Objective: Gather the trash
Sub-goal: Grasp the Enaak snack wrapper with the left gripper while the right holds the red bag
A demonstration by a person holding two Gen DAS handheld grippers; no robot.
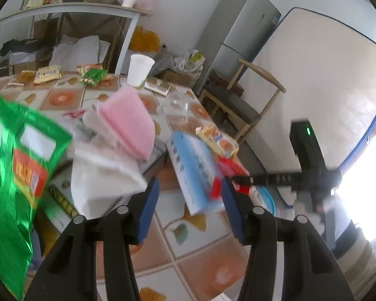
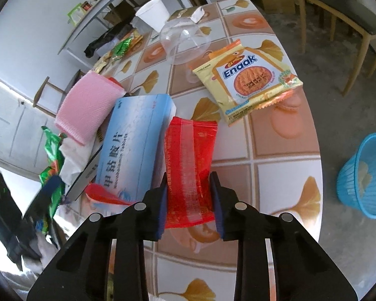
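My right gripper (image 2: 189, 195) has its jaws around a red plastic wrapper (image 2: 188, 160) on the tiled table; the pads touch its sides. A blue medicine box (image 2: 135, 140) lies just left of it, a pink sponge (image 2: 85, 105) beyond. A yellow Enaak snack packet (image 2: 248, 80) lies farther ahead. My left gripper (image 1: 189, 195) is open and empty above the table, near the blue box (image 1: 193, 170) and white tissue (image 1: 102, 175). A green foil bag (image 1: 15, 175) is at its left.
A blue waste basket (image 2: 366, 175) stands on the floor right of the table (image 2: 288, 180). A white paper cup (image 2: 153, 12), a clear plastic lid (image 2: 185, 40) and more wrappers (image 1: 47, 74) lie at the far side. A wooden chair (image 1: 243, 105) and fridge (image 1: 238, 37) stand beyond.
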